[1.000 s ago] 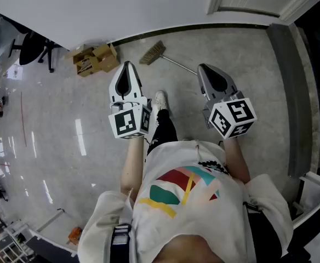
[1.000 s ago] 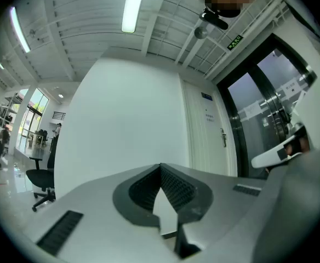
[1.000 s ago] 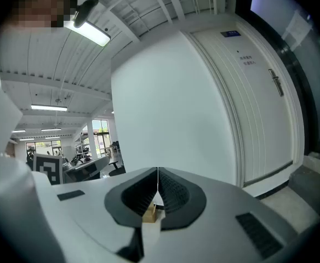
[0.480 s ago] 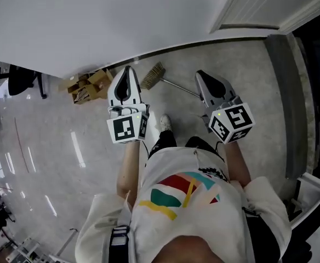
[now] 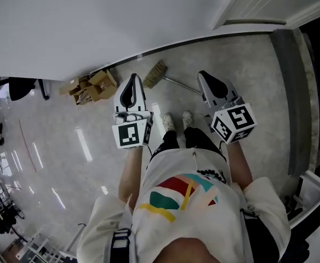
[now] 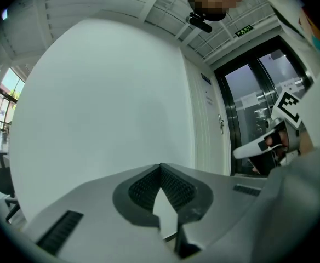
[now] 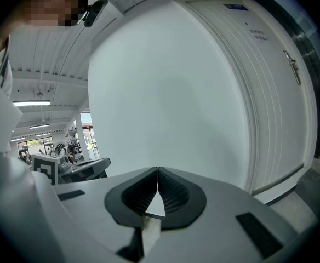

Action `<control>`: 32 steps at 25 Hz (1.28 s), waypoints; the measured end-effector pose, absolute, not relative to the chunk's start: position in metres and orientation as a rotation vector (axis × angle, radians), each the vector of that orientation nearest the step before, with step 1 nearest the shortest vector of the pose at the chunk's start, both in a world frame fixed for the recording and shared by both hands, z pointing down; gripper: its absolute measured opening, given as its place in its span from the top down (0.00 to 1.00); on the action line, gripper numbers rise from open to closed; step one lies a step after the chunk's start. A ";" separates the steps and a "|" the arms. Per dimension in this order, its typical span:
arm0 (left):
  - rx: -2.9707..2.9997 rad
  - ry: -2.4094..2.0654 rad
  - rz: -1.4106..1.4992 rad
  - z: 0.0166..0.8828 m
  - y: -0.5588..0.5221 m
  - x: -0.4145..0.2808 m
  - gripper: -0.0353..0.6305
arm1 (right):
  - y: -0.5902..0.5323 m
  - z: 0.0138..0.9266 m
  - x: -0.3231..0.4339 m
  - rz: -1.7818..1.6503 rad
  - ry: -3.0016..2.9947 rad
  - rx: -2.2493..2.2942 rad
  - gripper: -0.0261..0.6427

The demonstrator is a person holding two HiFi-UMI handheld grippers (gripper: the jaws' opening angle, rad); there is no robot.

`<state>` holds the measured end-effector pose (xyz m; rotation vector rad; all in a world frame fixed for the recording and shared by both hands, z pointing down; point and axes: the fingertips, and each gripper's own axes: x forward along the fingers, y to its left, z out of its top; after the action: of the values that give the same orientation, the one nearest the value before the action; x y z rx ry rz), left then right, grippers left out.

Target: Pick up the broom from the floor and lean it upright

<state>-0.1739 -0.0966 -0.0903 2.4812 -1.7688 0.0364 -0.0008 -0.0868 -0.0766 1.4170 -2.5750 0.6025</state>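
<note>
The broom (image 5: pixel 158 73) lies flat on the floor by the white wall, its straw head to the left and its thin metal handle (image 5: pixel 181 85) running right toward my right gripper. My left gripper (image 5: pixel 132 82) hovers just left of the straw head, jaws shut and empty. My right gripper (image 5: pixel 207 79) hangs over the handle's near end, also shut with nothing in it. In the left gripper view the left gripper (image 6: pixel 160 169) faces the wall; in the right gripper view the right gripper (image 7: pixel 158 171) does the same.
Crumpled cardboard boxes (image 5: pixel 90 87) lie against the wall to the left of the broom. A white door (image 5: pixel 269 4) stands at the upper right, with a dark doorway beside it. The person's shoes (image 5: pixel 177 121) stand just behind the broom. A black chair (image 5: pixel 23 86) sits far left.
The person has stepped toward the wall. Both grippers have come closer to the broom, which now lies right in front of them. Both feet now stand side by side.
</note>
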 end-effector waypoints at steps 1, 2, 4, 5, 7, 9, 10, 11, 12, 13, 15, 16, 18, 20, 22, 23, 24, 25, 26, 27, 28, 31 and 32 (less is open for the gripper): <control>2.480 -1.761 0.026 -0.090 -0.097 -0.170 0.88 | -0.090 -0.075 0.002 0.603 -2.576 1.416 0.94; 2.488 -1.748 0.027 -0.088 -0.099 -0.166 0.88 | -0.095 -0.073 0.004 0.597 -2.578 1.420 0.94; 2.512 -1.710 0.042 -0.081 -0.109 -0.159 0.88 | -0.108 -0.072 0.008 0.572 -2.578 1.443 0.94; 2.521 -1.690 0.054 -0.075 -0.116 -0.155 0.88 | -0.116 -0.070 0.010 0.558 -2.579 1.457 0.94; 2.543 -1.652 0.079 -0.060 -0.129 -0.146 0.88 | -0.128 -0.063 0.012 0.543 -2.591 1.469 0.94; 2.588 -1.611 0.094 -0.044 -0.133 -0.135 0.88 | -0.128 -0.049 0.016 0.533 -2.607 1.469 0.94; 2.615 -1.585 0.098 -0.035 -0.129 -0.128 0.88 | -0.122 -0.041 0.019 0.523 -2.614 1.471 0.94; 2.639 -1.553 0.103 -0.025 -0.123 -0.121 0.88 | -0.113 -0.033 0.024 0.513 -2.619 1.476 0.94; 2.657 -1.512 0.110 -0.013 -0.117 -0.112 0.88 | -0.105 -0.025 0.030 0.507 -2.619 1.489 0.94; 2.674 -1.460 0.120 0.001 -0.114 -0.103 0.88 | -0.098 -0.014 0.039 0.509 -2.615 1.508 0.94; 2.716 -1.349 0.148 0.038 -0.115 -0.080 0.88 | -0.093 0.015 0.058 0.520 -2.600 1.554 0.94; 2.744 -1.295 0.169 0.062 -0.119 -0.068 0.88 | -0.092 0.036 0.067 0.525 -2.590 1.575 0.94; 2.793 -1.149 0.230 0.127 -0.126 -0.041 0.84 | -0.093 0.089 0.085 0.530 -2.570 1.602 0.94; 2.830 -0.937 0.325 0.212 -0.135 -0.009 0.70 | -0.098 0.157 0.104 0.525 -2.548 1.622 0.94; 2.900 -0.697 0.441 0.306 -0.145 0.028 0.66 | -0.104 0.234 0.122 0.516 -2.515 1.652 0.94; 2.945 -0.578 0.507 0.354 -0.148 0.046 0.66 | -0.106 0.273 0.129 0.514 -2.497 1.665 0.94; 2.984 -0.460 0.583 0.403 -0.149 0.063 0.66 | -0.107 0.313 0.136 0.514 -2.478 1.676 0.94; 3.011 -0.345 0.663 0.454 -0.150 0.076 0.66 | -0.109 0.352 0.142 0.513 -2.460 1.685 0.94; 3.025 -0.229 0.740 0.503 -0.149 0.088 0.66 | -0.111 0.390 0.149 0.513 -2.442 1.696 0.94; 3.028 -0.111 0.812 0.550 -0.147 0.099 0.66 | -0.114 0.426 0.156 0.514 -2.427 1.709 0.94; 3.024 0.010 0.881 0.594 -0.144 0.110 0.66 | -0.117 0.459 0.164 0.517 -2.414 1.724 0.94; 2.986 0.363 1.087 0.703 -0.124 0.130 0.66 | -0.120 0.543 0.187 0.532 -2.383 1.768 0.94; 2.964 0.469 1.144 0.734 -0.115 0.133 0.66 | -0.119 0.567 0.192 0.537 -2.372 1.780 0.94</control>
<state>0.1325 -0.1146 0.7338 2.9641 0.4693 1.1437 0.1924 -0.1190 0.5668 1.7803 -2.3724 0.5365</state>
